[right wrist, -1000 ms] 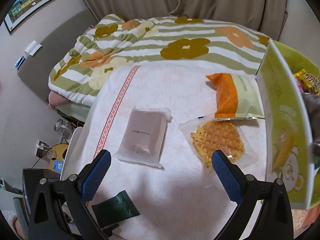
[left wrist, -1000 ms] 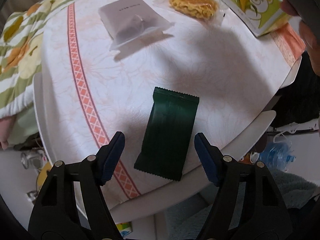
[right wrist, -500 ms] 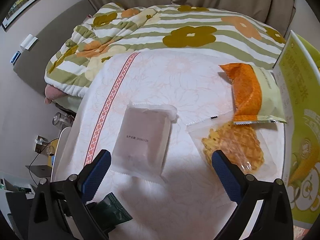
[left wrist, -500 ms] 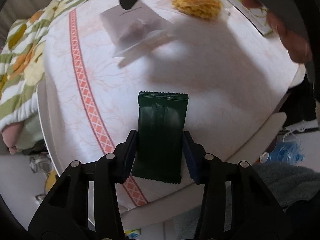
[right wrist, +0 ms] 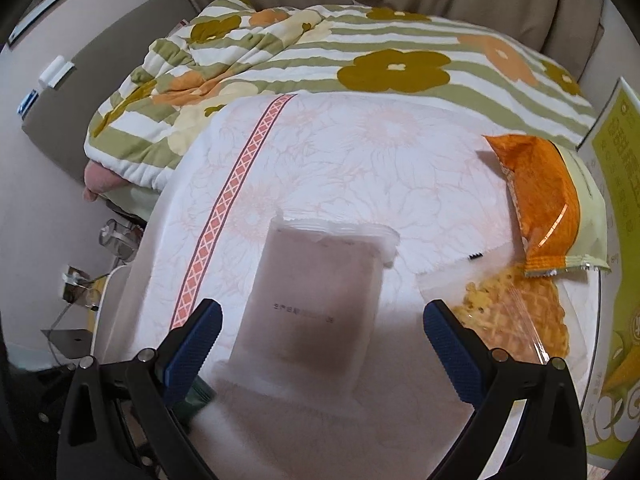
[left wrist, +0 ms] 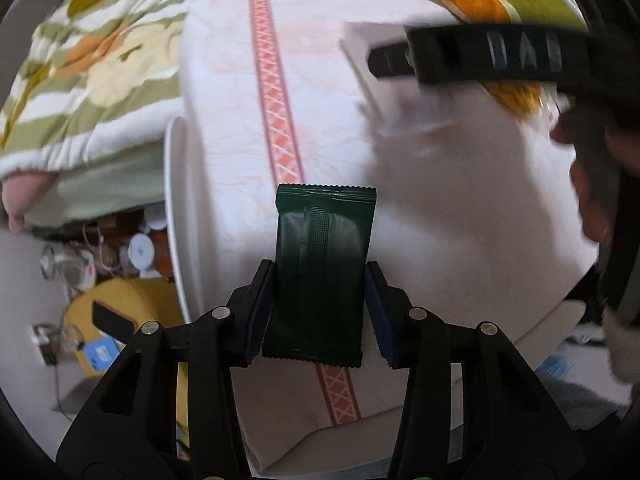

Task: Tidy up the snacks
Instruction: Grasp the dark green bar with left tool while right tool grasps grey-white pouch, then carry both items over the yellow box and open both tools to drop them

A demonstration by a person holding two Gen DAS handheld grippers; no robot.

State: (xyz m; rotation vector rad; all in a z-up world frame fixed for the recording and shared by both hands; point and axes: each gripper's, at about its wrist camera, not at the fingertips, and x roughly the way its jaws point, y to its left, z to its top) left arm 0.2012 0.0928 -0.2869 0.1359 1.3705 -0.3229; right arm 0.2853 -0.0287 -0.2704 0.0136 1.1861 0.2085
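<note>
My left gripper (left wrist: 318, 312) is shut on a dark green snack packet (left wrist: 322, 256) and holds it over the table's near left part. My right gripper (right wrist: 320, 344) is open and straddles a frosted white pouch (right wrist: 312, 304) that lies flat on the tablecloth; the pouch also shows blurred in the left wrist view (left wrist: 384, 76). A clear bag with a yellow waffle (right wrist: 508, 320) lies right of the pouch. An orange and pale green bag (right wrist: 548, 204) lies behind the waffle. A corner of the green packet (right wrist: 198, 394) shows behind my right gripper's left finger.
A yellow-green snack box (right wrist: 616, 240) stands at the table's right edge. The white tablecloth (right wrist: 360, 152) has an orange lattice stripe (right wrist: 240, 184) on its left. A striped floral quilt (right wrist: 360, 56) lies beyond the table. Clutter sits on the floor at the left (left wrist: 100, 280).
My left gripper closed on the green packet and lifted it, swinging left. My right gripper moved forward and down over the white pouch.
</note>
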